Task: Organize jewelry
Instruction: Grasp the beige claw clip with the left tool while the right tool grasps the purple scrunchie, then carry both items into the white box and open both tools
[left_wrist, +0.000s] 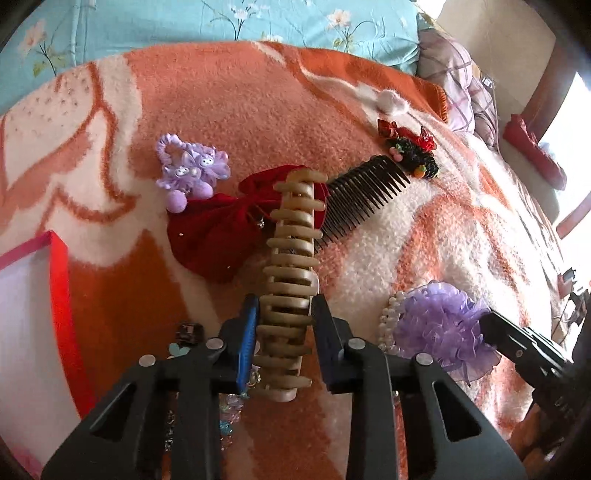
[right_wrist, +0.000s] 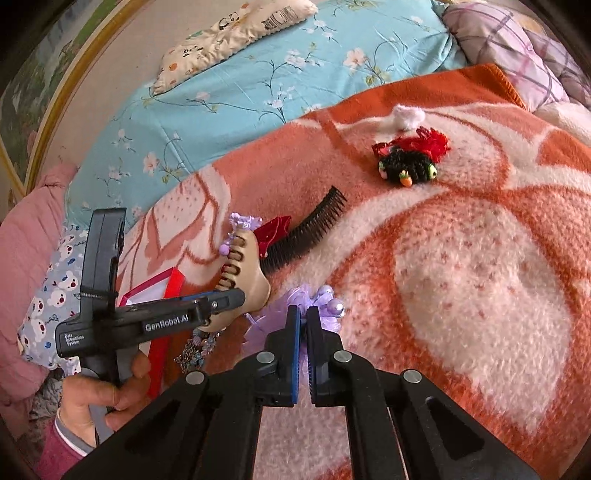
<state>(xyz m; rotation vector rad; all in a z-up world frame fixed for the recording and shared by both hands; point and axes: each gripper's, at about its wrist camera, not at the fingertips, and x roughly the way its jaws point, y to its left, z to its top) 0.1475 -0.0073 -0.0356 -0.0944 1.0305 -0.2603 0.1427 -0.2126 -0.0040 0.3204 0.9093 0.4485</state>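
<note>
A long beige claw clip (left_wrist: 291, 258) is held between the fingers of my left gripper (left_wrist: 286, 308), which is shut on its lower half, above the orange-and-white blanket (left_wrist: 258, 110). From the right wrist view the same beige claw clip (right_wrist: 245, 266) sticks up out of the left gripper (right_wrist: 225, 306), which a hand (right_wrist: 96, 398) holds. My right gripper (right_wrist: 303, 317) is shut on a frilly purple scrunchie (right_wrist: 325, 306) with pearl beads. In the left wrist view the right gripper (left_wrist: 489, 323) pinches the purple scrunchie (left_wrist: 439, 325) at its right edge.
A red velvet bow (left_wrist: 218, 225), a black comb (left_wrist: 362, 195), a purple bunny hair tie (left_wrist: 192, 166), a black knitted tie with red bows (left_wrist: 413, 155) and a white pompom (left_wrist: 391, 101) lie on the blanket. A red-rimmed box (left_wrist: 59, 295) stands at the left, with a bead chain (left_wrist: 229, 410) beside it.
</note>
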